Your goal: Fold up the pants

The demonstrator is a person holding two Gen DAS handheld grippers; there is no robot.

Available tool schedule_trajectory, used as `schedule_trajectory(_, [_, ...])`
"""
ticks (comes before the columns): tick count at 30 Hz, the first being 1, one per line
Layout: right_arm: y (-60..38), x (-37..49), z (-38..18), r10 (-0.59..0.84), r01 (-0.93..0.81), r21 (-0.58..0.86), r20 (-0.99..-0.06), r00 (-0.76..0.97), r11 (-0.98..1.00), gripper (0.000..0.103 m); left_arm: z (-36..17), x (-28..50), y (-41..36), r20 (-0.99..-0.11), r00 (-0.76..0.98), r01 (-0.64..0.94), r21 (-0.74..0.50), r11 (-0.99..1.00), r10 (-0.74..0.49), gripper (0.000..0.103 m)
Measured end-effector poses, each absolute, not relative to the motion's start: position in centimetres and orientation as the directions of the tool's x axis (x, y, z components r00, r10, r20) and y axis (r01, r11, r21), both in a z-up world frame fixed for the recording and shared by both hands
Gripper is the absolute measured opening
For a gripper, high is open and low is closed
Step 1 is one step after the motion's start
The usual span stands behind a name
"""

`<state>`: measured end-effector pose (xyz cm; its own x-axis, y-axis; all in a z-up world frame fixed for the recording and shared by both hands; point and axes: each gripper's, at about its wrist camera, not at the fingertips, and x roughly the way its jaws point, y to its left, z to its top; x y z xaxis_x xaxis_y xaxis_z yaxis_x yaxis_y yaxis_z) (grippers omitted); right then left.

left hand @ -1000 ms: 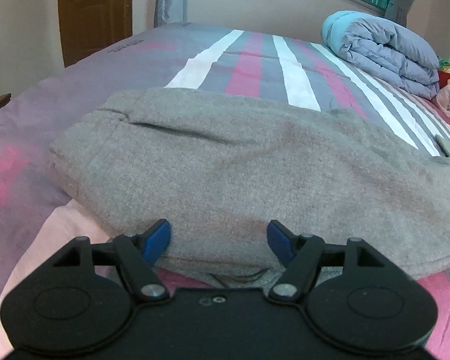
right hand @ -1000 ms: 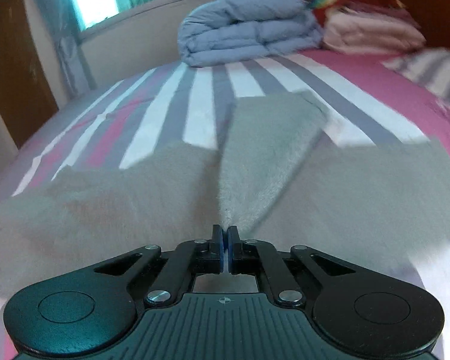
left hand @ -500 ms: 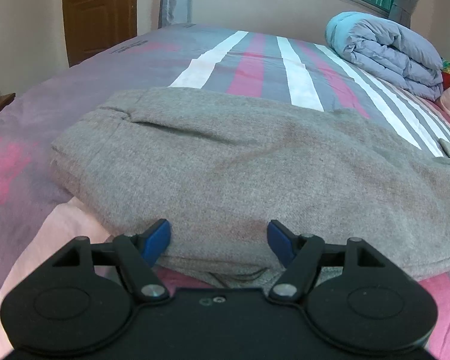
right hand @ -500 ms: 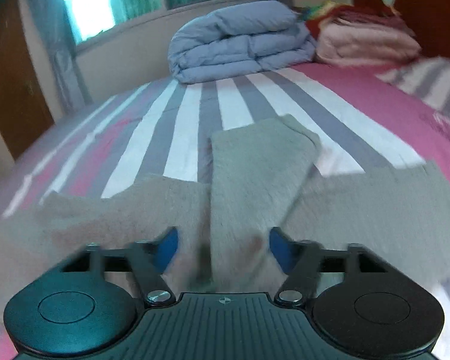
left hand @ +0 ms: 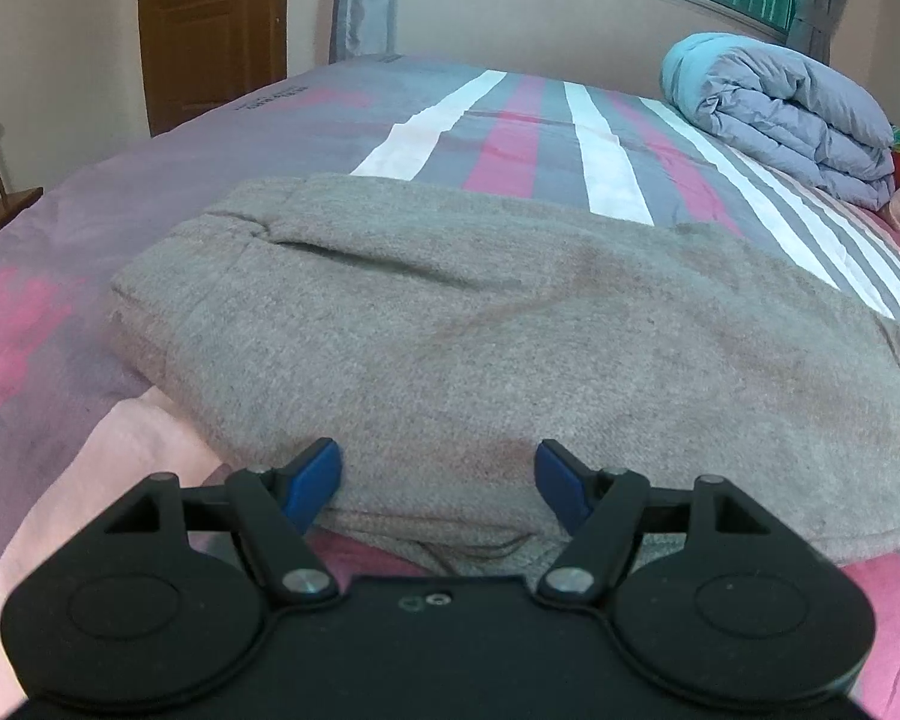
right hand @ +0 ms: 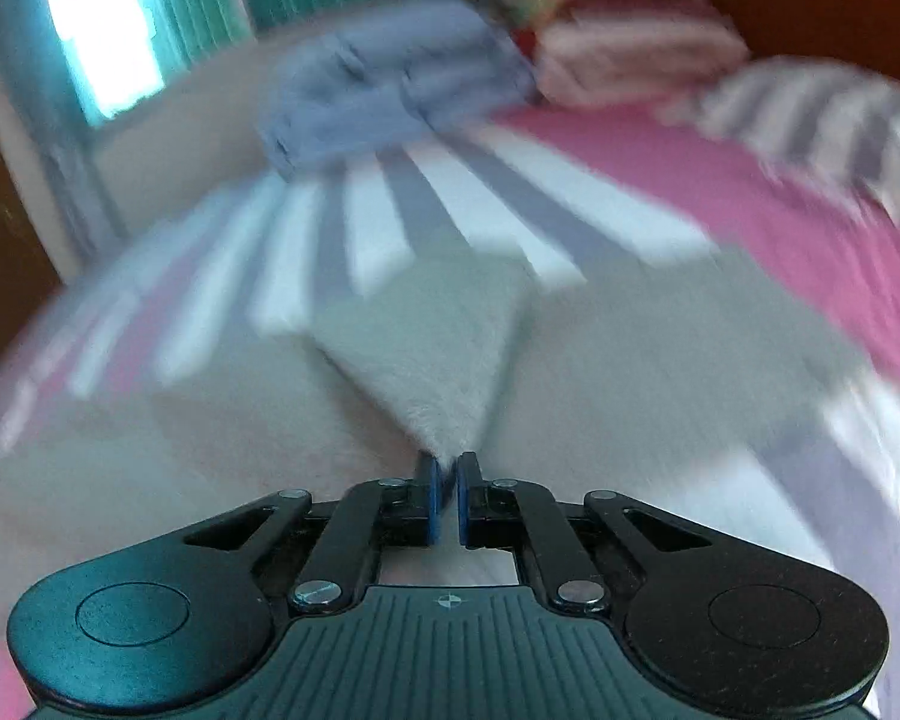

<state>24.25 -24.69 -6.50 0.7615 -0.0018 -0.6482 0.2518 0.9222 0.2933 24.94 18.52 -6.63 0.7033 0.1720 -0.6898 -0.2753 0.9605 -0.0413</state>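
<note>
The grey pants lie across the striped bed, long axis running side to side in front of me. My left gripper rests open at the near edge, pads either side of the cloth but not pinching. My right gripper has just closed on a fold of the leg end, which stretches away from it, so the right hand leads.
</note>
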Motion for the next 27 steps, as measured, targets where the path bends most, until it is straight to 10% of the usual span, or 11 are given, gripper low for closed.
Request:
schedule_trajectory(2, [-25.0, 24.9, -7.5, 0.014, 0.259, 0.302, -0.676, 0.737, 0.918, 0.016, -6.5, 25.0, 18.6, -0.695, 0.699, -0.276, -0.046, 0.96, 0.167, 0.065])
schedule_trajectory(5, [-23.5, 24.5, -4.9, -0.083, 0.207, 0.157, -0.569, 0.818, 0.966, 0.063, -6.5, 25.0, 18.8, -0.695, 0.701, -0.27, -0.053, 0.961, 0.159, 0.065])
schedule_trajectory(11, [-19.3, 27.9, -5.9, -0.123, 0.025, -0.184, -0.54, 0.832, 0.983, 0.063, -6.5, 25.0, 18.7, -0.697, 0.699, -0.276, -0.055, 0.96, 0.162, 0.065])
schedule_trajectory(15, [-19.0, 29.6, -6.6, -0.149, -0.019, -0.319, -0.493, 0.857, 0.948, 0.033, -6.5, 25.1, 19.1, -0.702, 0.696, -0.266, -0.061, 0.962, 0.147, 0.065])
schedule_trajectory(17, [-20.9, 30.6, -6.0, -0.122, 0.01, -0.224, -0.493, 0.861, 0.974, 0.003, -6.5, 25.2, 19.1, -0.702, 0.697, -0.264, -0.063, 0.962, 0.145, 0.065])
schedule_trajectory(22, [-34.1, 25.6, -9.2, -0.124, 0.449, 0.552, -0.527, 0.841, 0.703, 0.004, -6.7, 25.1, 18.9, -0.694, 0.703, -0.267, -0.057, 0.962, 0.154, 0.065])
schedule_trajectory(27, [-36.8, 24.7, -13.8, -0.005, 0.448, 0.718, -0.527, 0.85, 0.533, 0.01, -6.7, 25.1, 19.0, -0.696, 0.702, -0.264, -0.061, 0.962, 0.149, 0.065])
